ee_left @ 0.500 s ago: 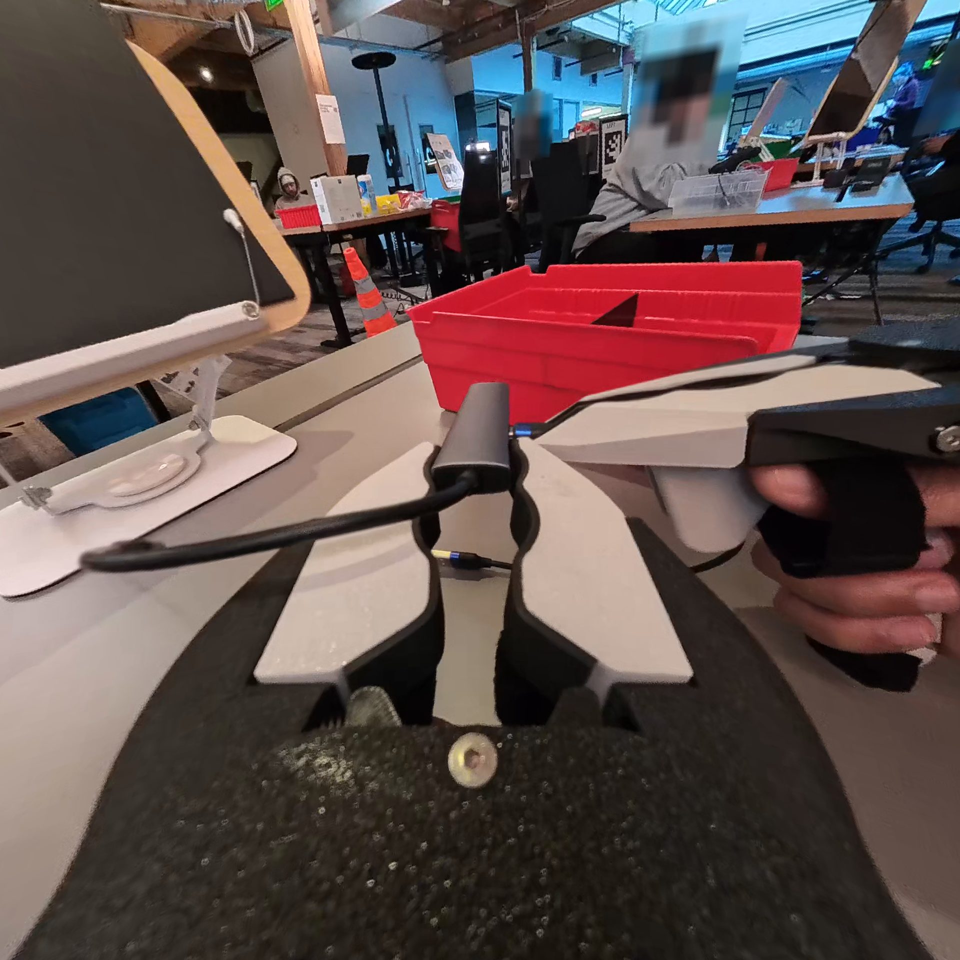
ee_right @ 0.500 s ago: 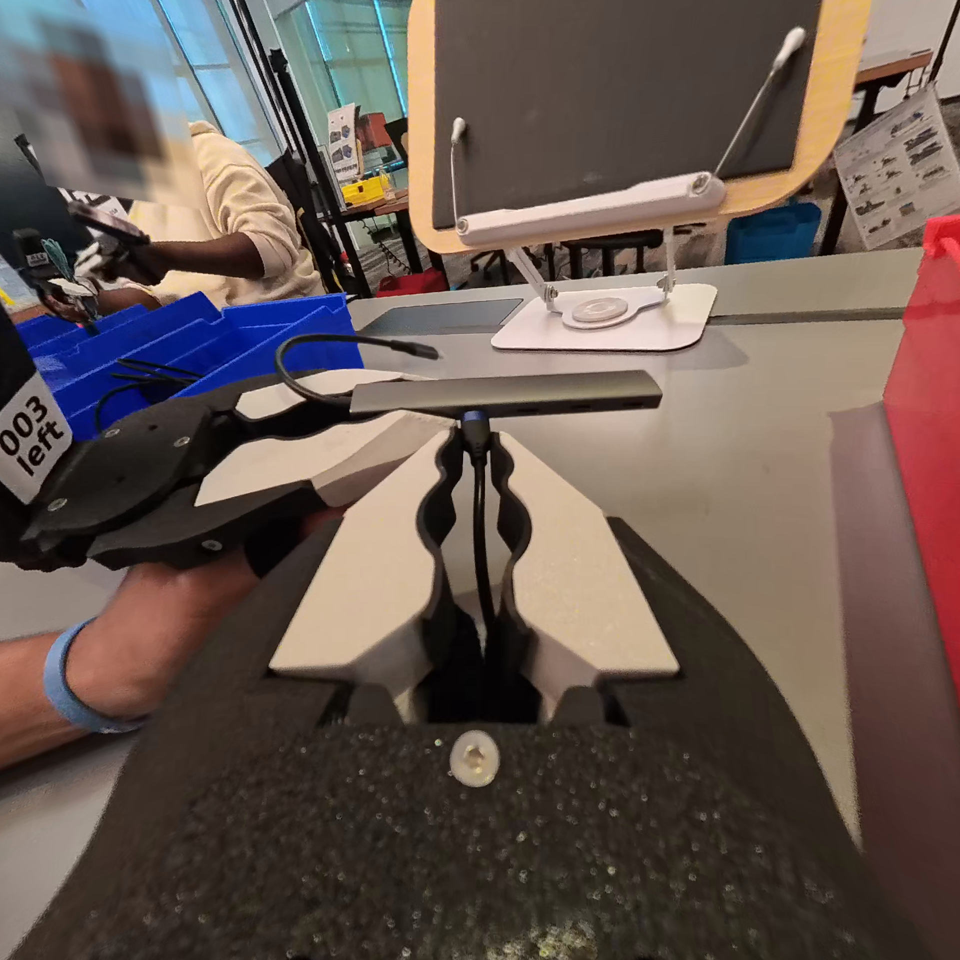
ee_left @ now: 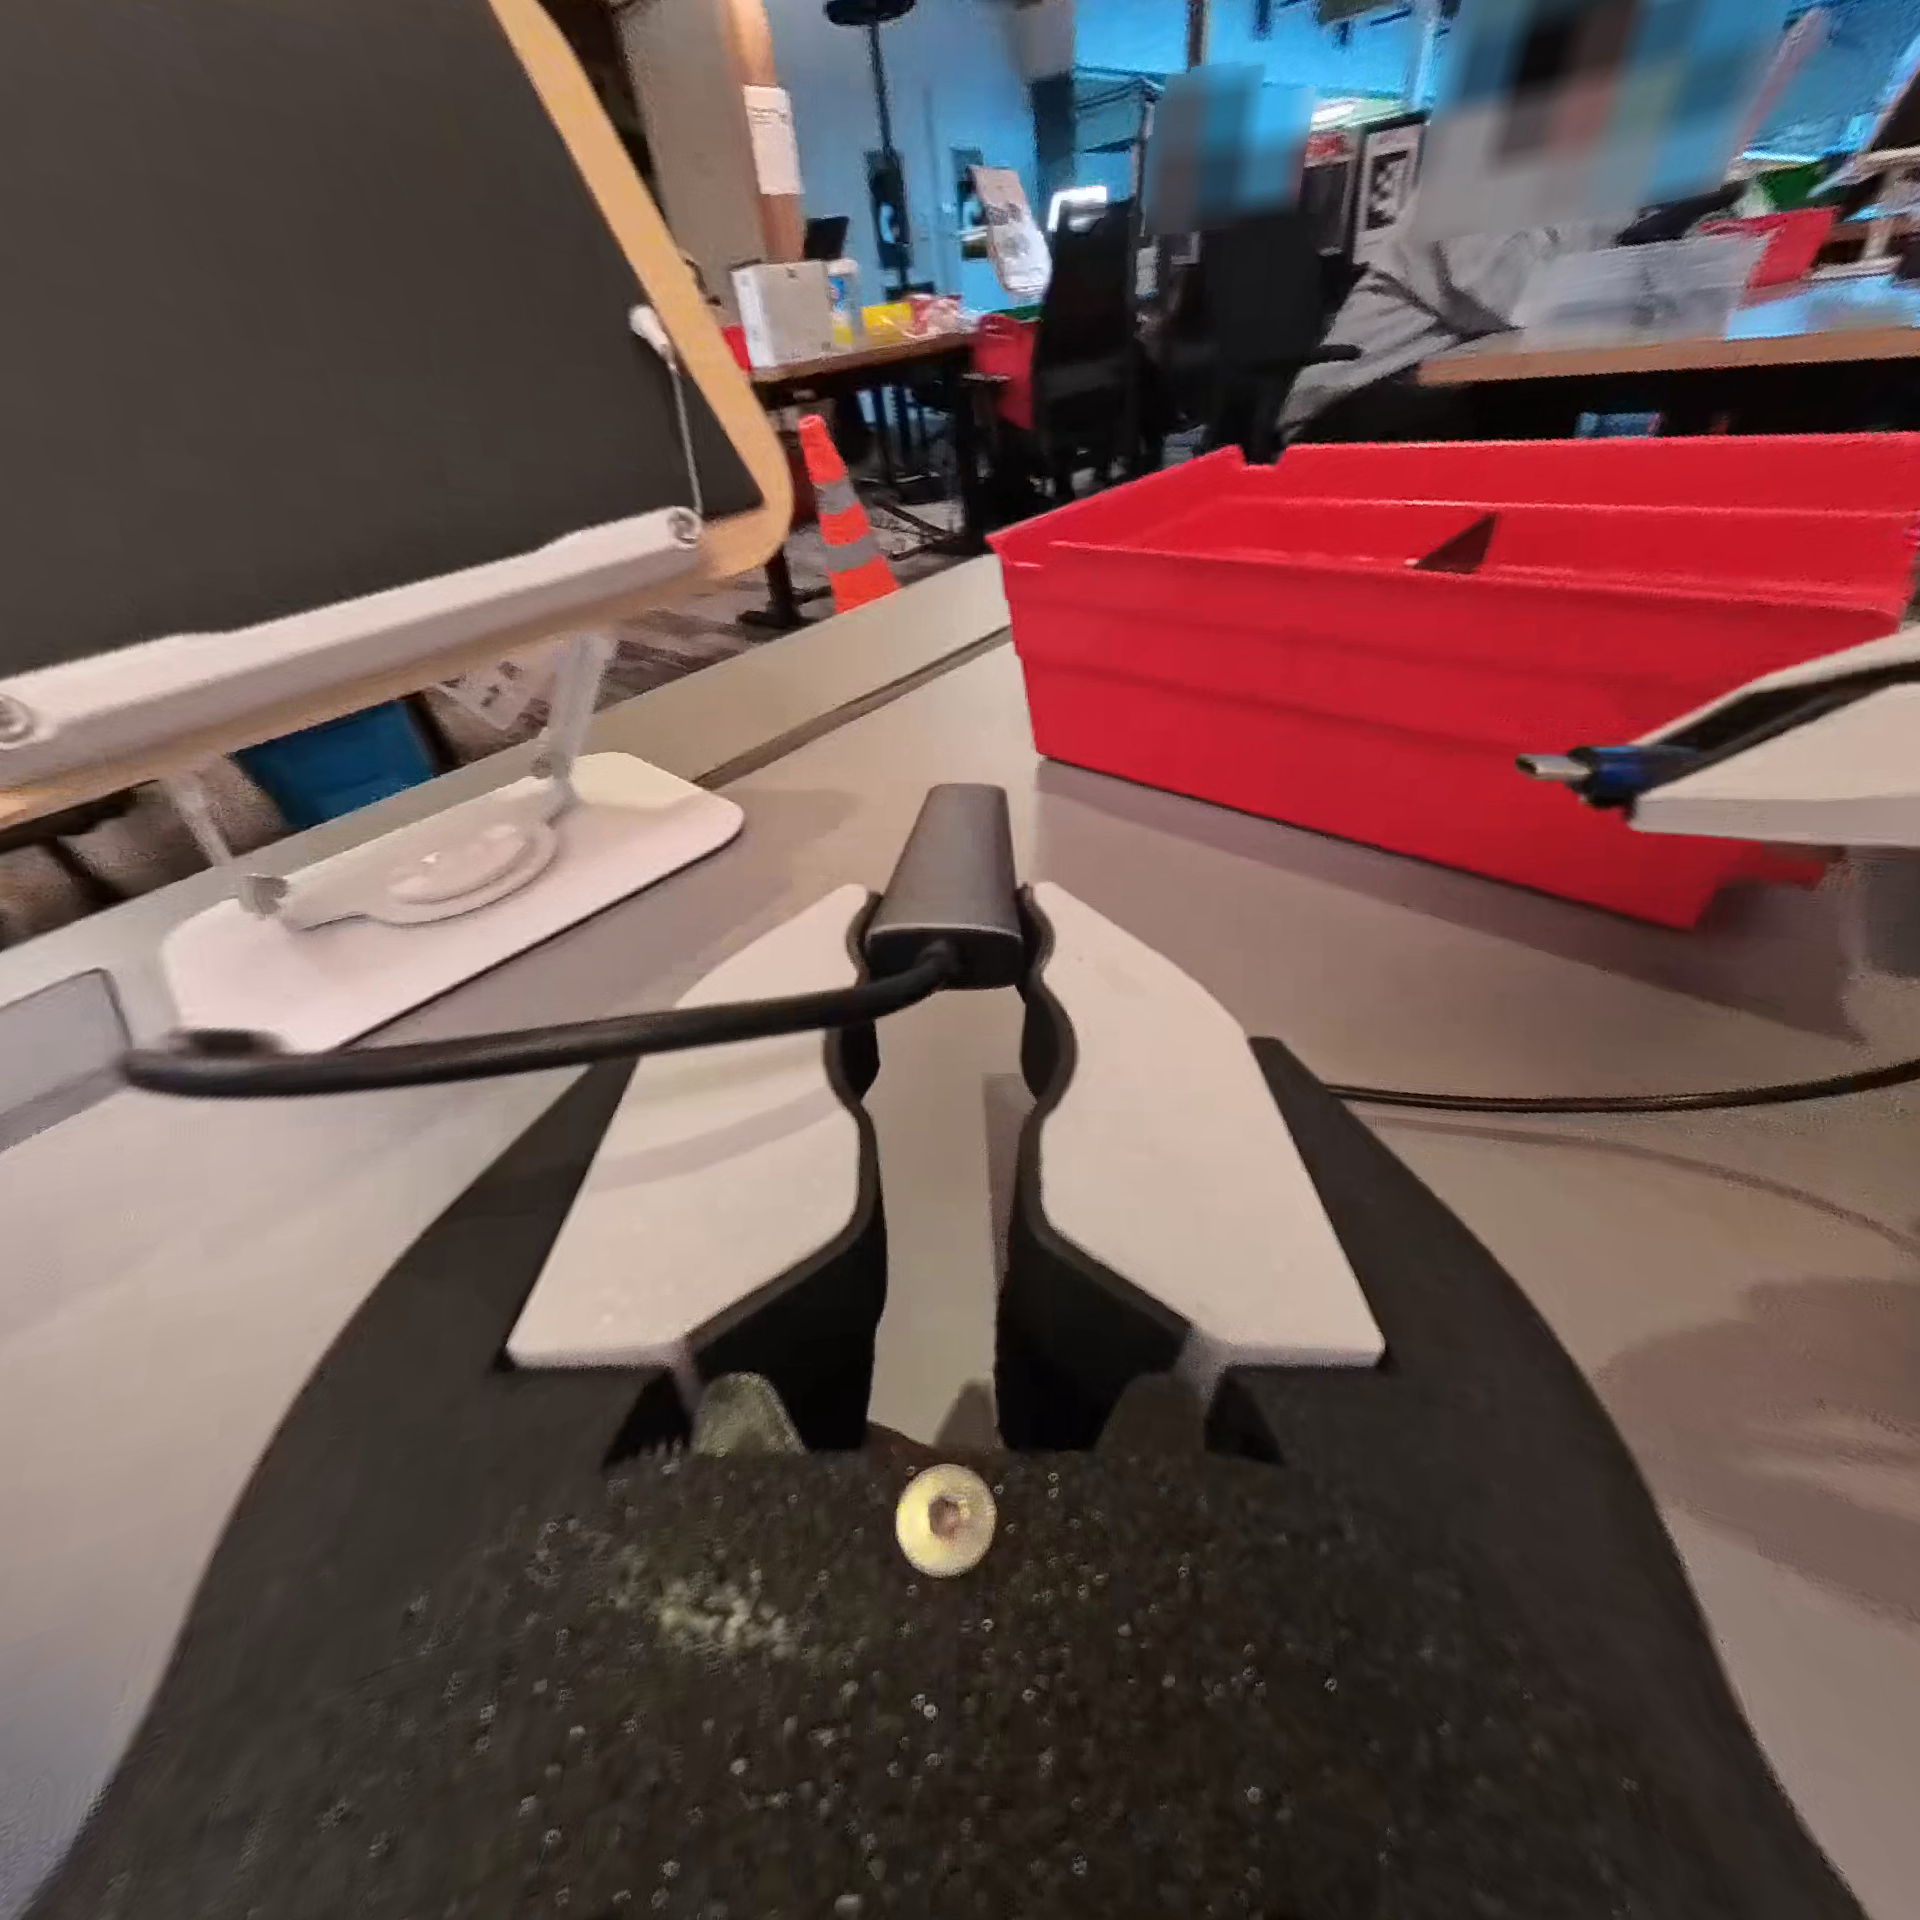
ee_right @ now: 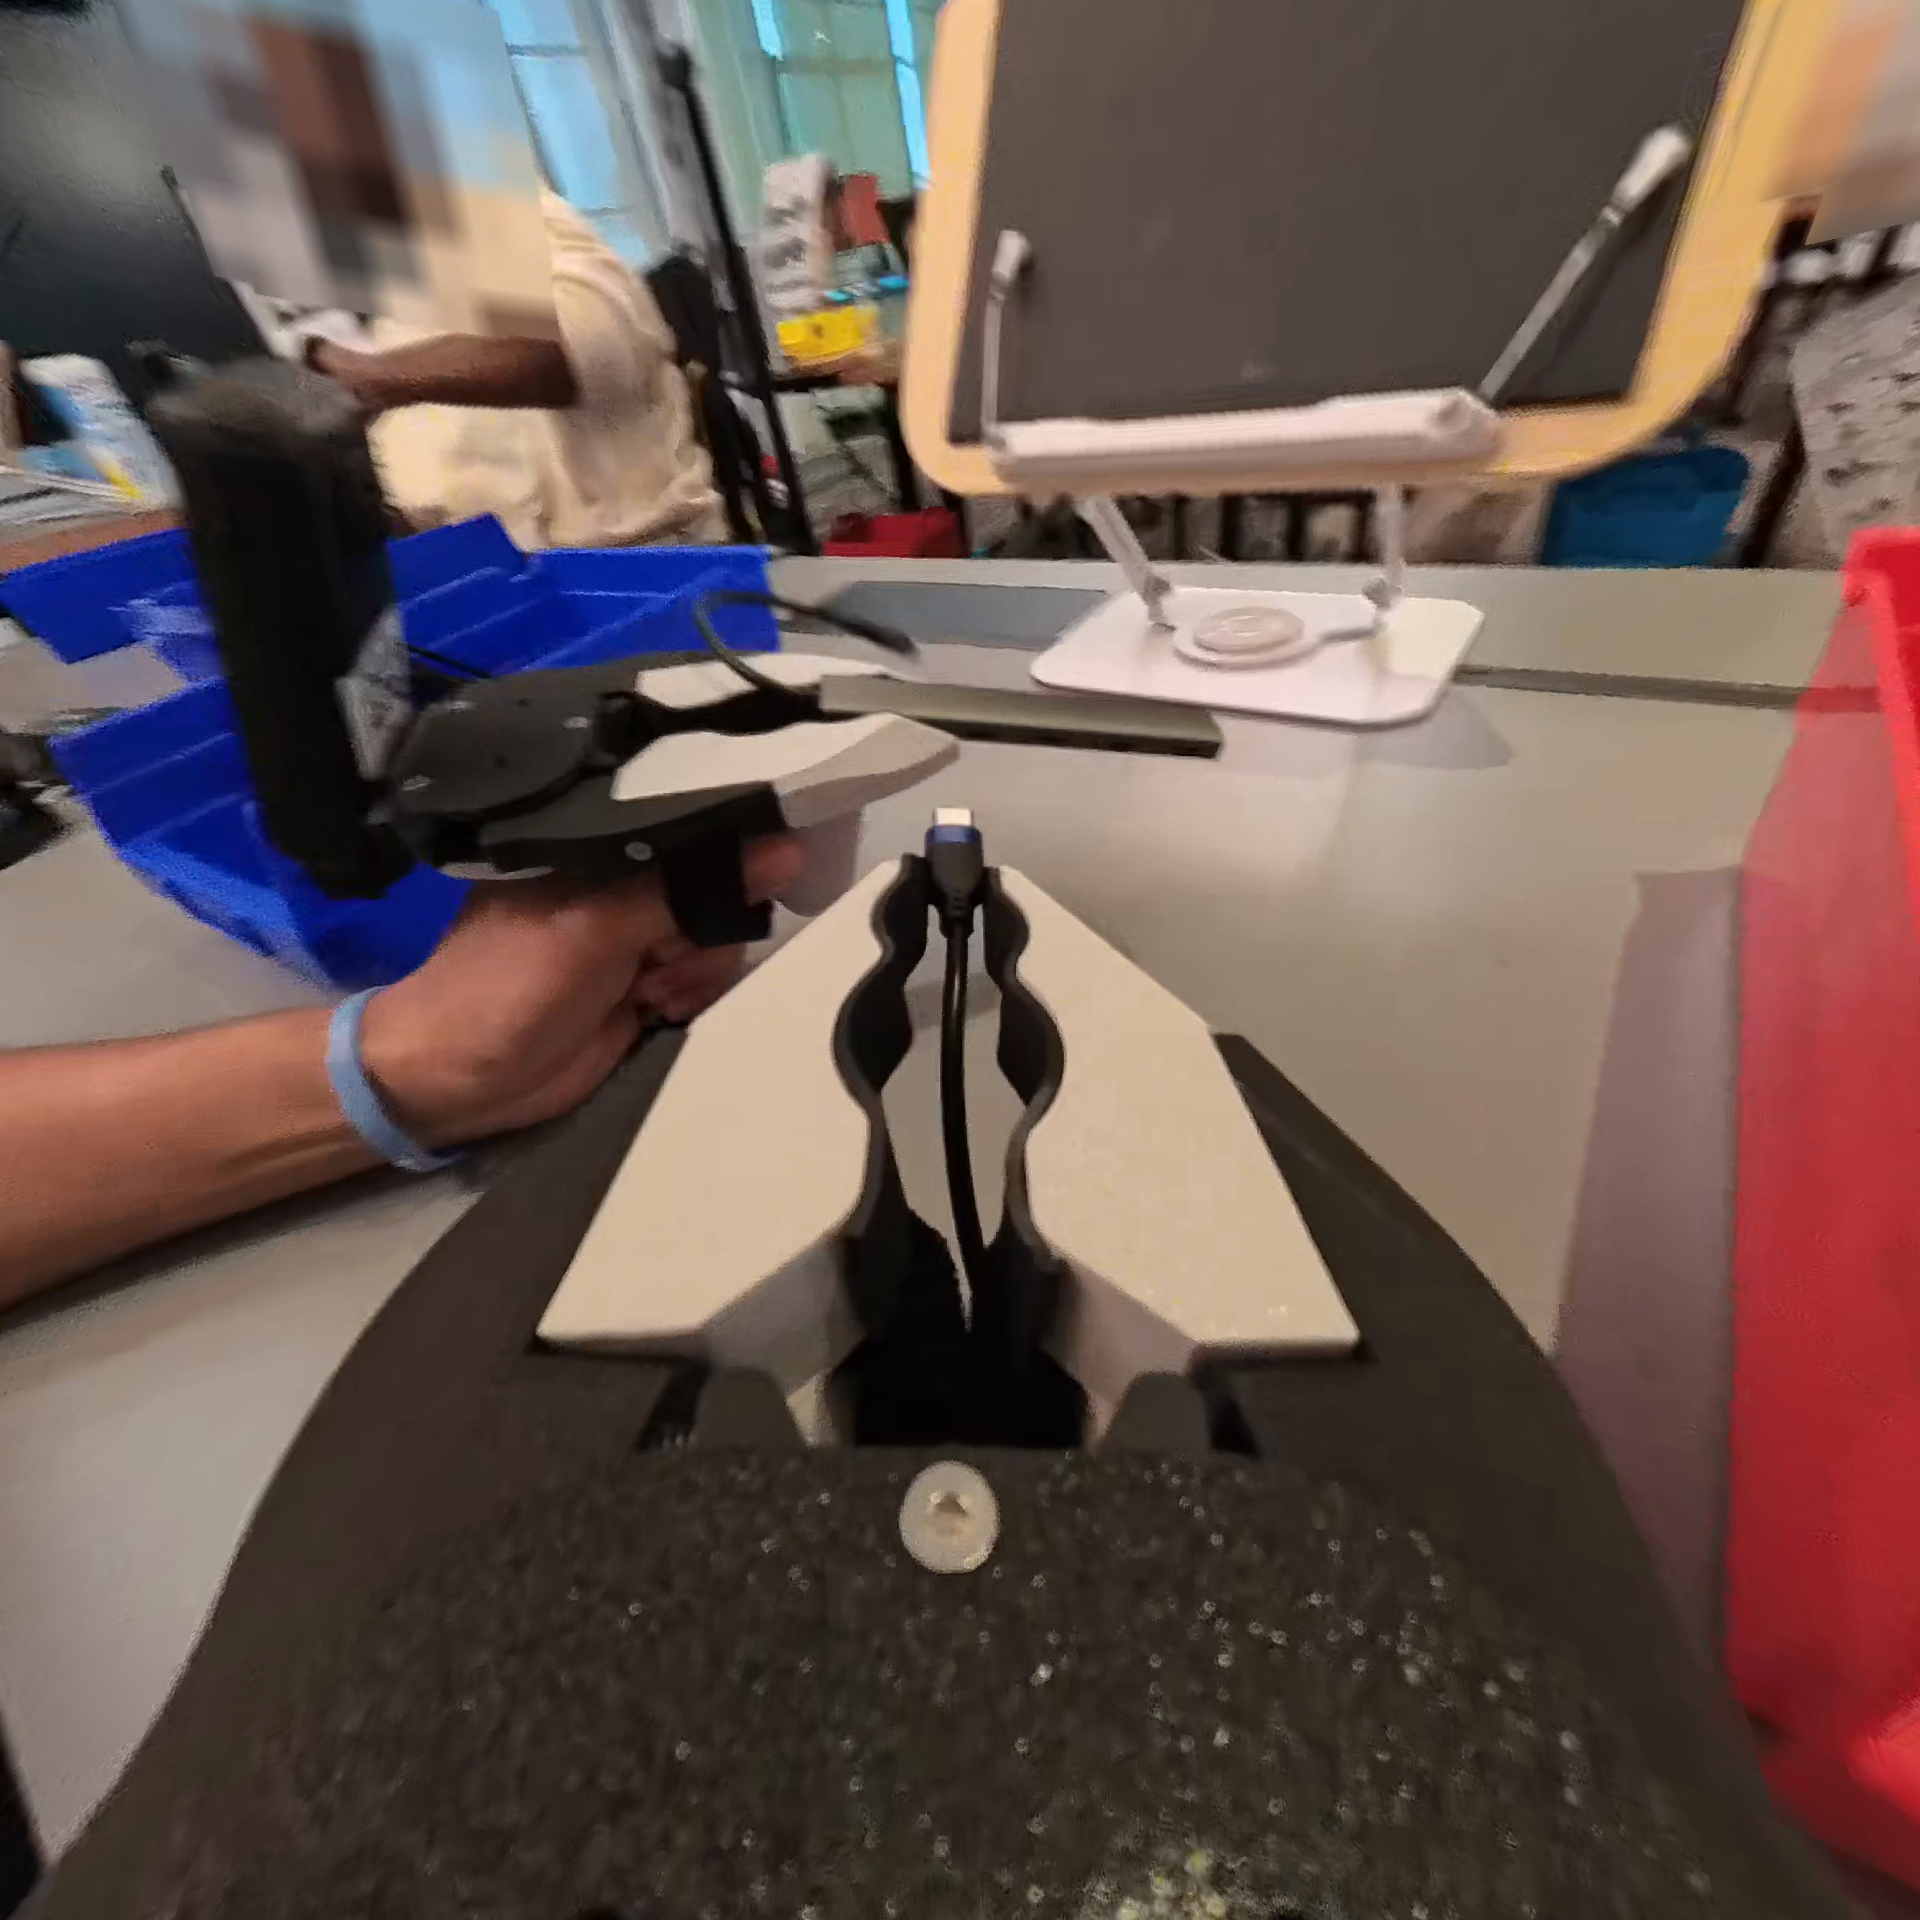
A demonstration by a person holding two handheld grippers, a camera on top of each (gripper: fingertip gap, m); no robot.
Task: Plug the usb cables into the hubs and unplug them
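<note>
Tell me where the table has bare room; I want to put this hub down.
Bare grey table lies between the white stand base and the red bin. Crowded on the left: blue bins, the left gripper holding the hub.

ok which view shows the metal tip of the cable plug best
The right wrist view: the cable plug sits centred between the right gripper fingertips, its metal tip pointing away. The left wrist view shows the plug side-on at the right edge, small, beside the red bin.
</note>
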